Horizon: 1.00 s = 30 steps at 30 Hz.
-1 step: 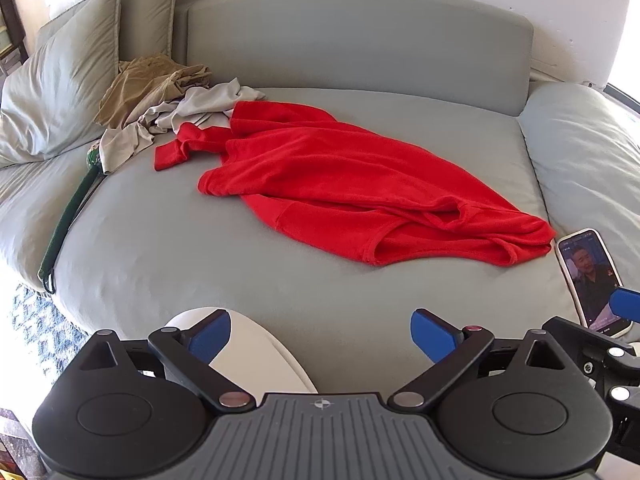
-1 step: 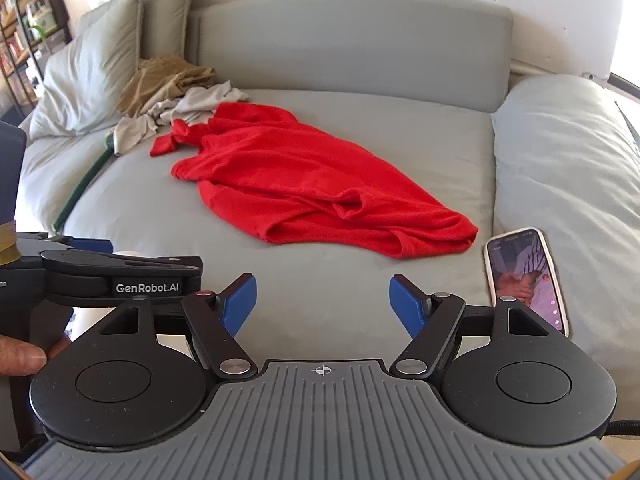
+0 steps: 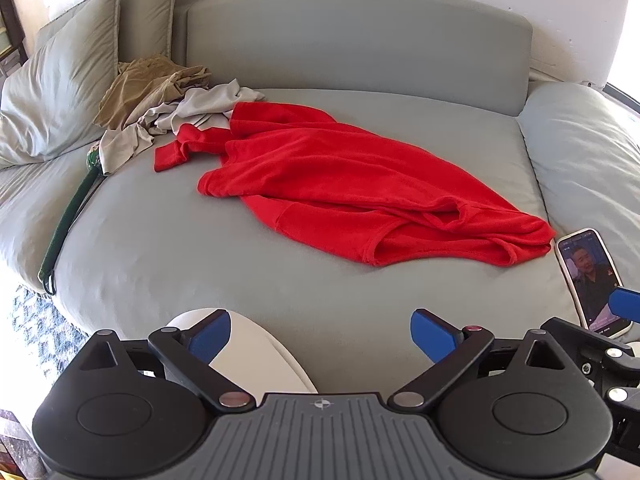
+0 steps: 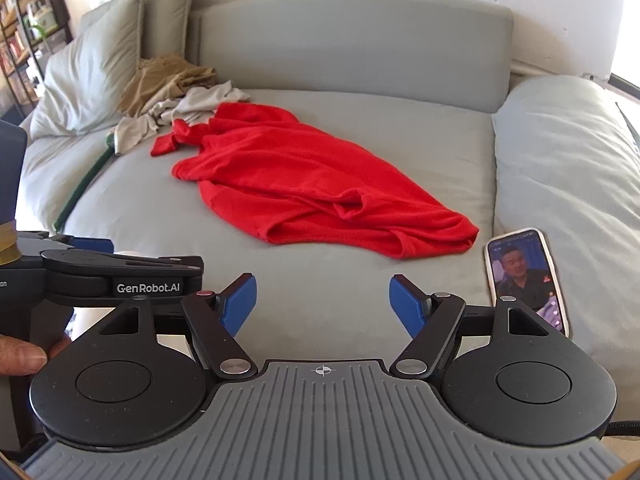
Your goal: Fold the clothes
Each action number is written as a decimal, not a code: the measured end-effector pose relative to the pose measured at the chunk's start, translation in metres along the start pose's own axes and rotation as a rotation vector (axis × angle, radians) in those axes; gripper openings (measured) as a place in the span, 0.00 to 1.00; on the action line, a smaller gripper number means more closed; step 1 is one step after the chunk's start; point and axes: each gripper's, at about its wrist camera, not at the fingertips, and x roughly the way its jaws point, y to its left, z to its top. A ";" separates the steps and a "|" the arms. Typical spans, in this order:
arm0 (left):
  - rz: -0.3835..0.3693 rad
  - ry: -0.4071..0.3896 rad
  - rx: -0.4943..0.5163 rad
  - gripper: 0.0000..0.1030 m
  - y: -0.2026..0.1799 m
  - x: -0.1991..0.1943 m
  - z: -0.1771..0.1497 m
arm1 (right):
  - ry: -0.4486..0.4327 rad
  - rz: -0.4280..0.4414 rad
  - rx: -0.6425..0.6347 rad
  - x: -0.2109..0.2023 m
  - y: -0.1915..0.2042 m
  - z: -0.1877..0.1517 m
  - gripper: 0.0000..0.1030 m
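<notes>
We list 1 red garment (image 3: pixel 352 184), crumpled and unfolded, lying across the middle of the grey sofa seat (image 3: pixel 168 256), its bunched sleeve end toward the back left and its hem end toward the front right. Behind its left end we record 2 more garments heaped against the cushions: 1 tan piece (image 3: pixel 148 84) and 1 pale grey piece (image 3: pixel 192 110), the grey one touching the red cloth. 1 dark green strap (image 3: pixel 68 216) runs down the seam at the seat's left edge. 1 phone (image 4: pixel 526 276) with a lit screen lies at the right, just beside the red hem and against the side cushion (image 4: pixel 568 168).

We note the left gripper (image 3: pixel 320 336) with blue pads spread wide, nothing between them, hovering over the seat's front edge, apart from the cloth. The right gripper (image 4: pixel 323 304) likewise stands spread and empty, short of the red garment. In the right wrist view, a thumb (image 4: pixel 22 354) shows at the left border beside the other device.
</notes>
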 end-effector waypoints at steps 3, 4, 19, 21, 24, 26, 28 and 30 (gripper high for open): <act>-0.002 0.000 0.000 0.94 0.000 0.001 0.000 | 0.014 0.005 0.004 0.001 -0.001 -0.003 0.74; -0.002 0.001 0.000 0.94 0.000 0.001 0.000 | 0.019 0.009 0.003 0.001 -0.001 -0.004 0.74; 0.004 0.001 -0.003 0.94 -0.002 0.005 -0.004 | 0.054 -0.004 0.013 0.007 -0.001 0.000 0.75; 0.003 0.002 -0.004 0.94 -0.001 0.004 -0.005 | 0.057 -0.005 0.012 0.007 0.000 -0.001 0.75; 0.001 0.004 -0.007 0.94 0.000 0.005 -0.005 | 0.061 -0.004 0.012 0.008 0.000 0.000 0.75; 0.001 0.005 -0.008 0.94 0.000 0.004 -0.005 | 0.063 -0.003 0.013 0.008 0.000 -0.001 0.75; 0.003 0.008 -0.010 0.94 -0.001 0.005 -0.004 | 0.064 -0.004 0.012 0.008 0.000 -0.001 0.75; 0.003 0.010 -0.013 0.94 0.000 0.005 -0.003 | 0.065 -0.004 0.012 0.008 0.000 -0.001 0.75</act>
